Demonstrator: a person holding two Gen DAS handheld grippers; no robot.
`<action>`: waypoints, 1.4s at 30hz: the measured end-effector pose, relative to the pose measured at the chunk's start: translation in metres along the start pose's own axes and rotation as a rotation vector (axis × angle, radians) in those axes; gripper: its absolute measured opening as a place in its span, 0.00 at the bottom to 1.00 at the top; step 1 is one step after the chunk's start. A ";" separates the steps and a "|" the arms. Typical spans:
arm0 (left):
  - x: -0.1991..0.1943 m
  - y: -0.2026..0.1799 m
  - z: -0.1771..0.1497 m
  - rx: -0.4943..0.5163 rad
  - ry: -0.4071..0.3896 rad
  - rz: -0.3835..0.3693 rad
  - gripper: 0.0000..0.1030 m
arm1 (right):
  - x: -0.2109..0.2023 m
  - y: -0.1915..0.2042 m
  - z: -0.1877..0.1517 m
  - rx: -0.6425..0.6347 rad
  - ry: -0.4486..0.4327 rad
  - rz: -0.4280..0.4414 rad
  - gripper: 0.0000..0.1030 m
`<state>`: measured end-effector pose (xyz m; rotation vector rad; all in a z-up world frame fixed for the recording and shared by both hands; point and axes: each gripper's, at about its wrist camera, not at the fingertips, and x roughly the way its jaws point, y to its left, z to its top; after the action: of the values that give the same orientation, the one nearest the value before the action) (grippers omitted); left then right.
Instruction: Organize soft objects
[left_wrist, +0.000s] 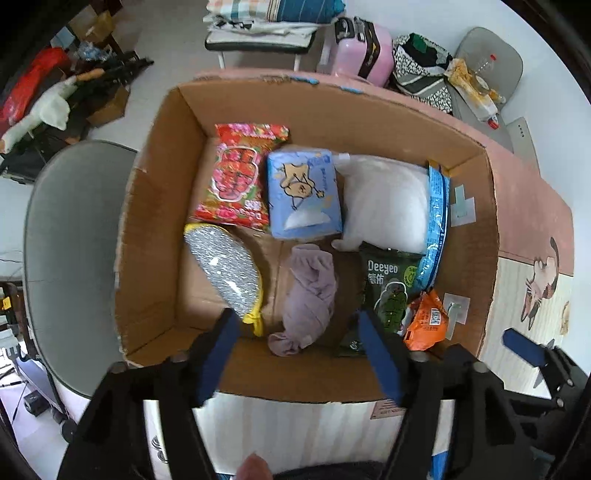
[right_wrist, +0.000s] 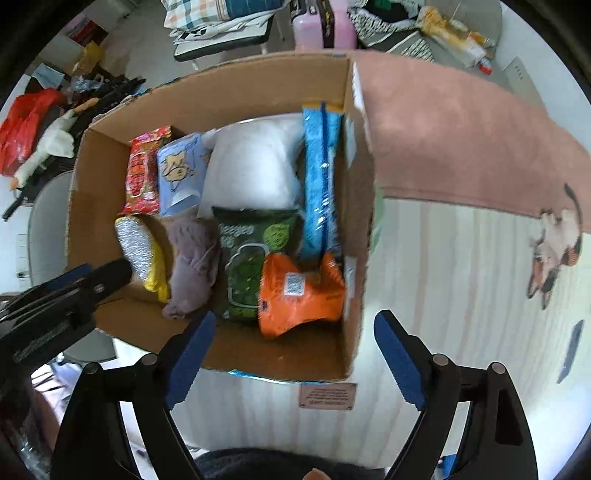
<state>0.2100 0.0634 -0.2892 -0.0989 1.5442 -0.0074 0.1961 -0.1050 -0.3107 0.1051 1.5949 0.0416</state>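
Observation:
An open cardboard box (left_wrist: 155, 221) (right_wrist: 258, 85) holds soft items: a red packet (left_wrist: 236, 173), a blue tissue pack (left_wrist: 303, 192), a white pillow (left_wrist: 388, 203), a silver-and-yellow scrubber (left_wrist: 225, 269), a lilac cloth (left_wrist: 310, 295), a green Deeyeo pack (left_wrist: 388, 291), an orange packet (right_wrist: 299, 291) and a long blue pack (right_wrist: 319, 177). My left gripper (left_wrist: 295, 325) is open and empty above the box's near edge, over the lilac cloth. My right gripper (right_wrist: 295, 328) is open and empty at the box's near right corner.
The box sits on a mat with a pink band (right_wrist: 461, 140) and a cat print (right_wrist: 554, 251). A grey chair (left_wrist: 74, 258) stands left of the box. Folded bedding (left_wrist: 266, 14), a pink suitcase (left_wrist: 365, 48) and clutter lie behind.

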 end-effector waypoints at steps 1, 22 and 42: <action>-0.003 0.000 -0.001 0.005 -0.010 0.004 0.71 | -0.001 -0.001 0.000 0.002 -0.005 0.000 1.00; -0.140 -0.015 -0.071 0.061 -0.295 0.050 0.97 | -0.143 -0.004 -0.082 -0.026 -0.294 -0.011 1.00; -0.259 -0.023 -0.165 0.076 -0.514 0.042 0.97 | -0.283 -0.004 -0.192 -0.113 -0.492 -0.004 1.00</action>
<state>0.0391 0.0483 -0.0331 -0.0058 1.0302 -0.0066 0.0111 -0.1275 -0.0239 0.0208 1.0989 0.0954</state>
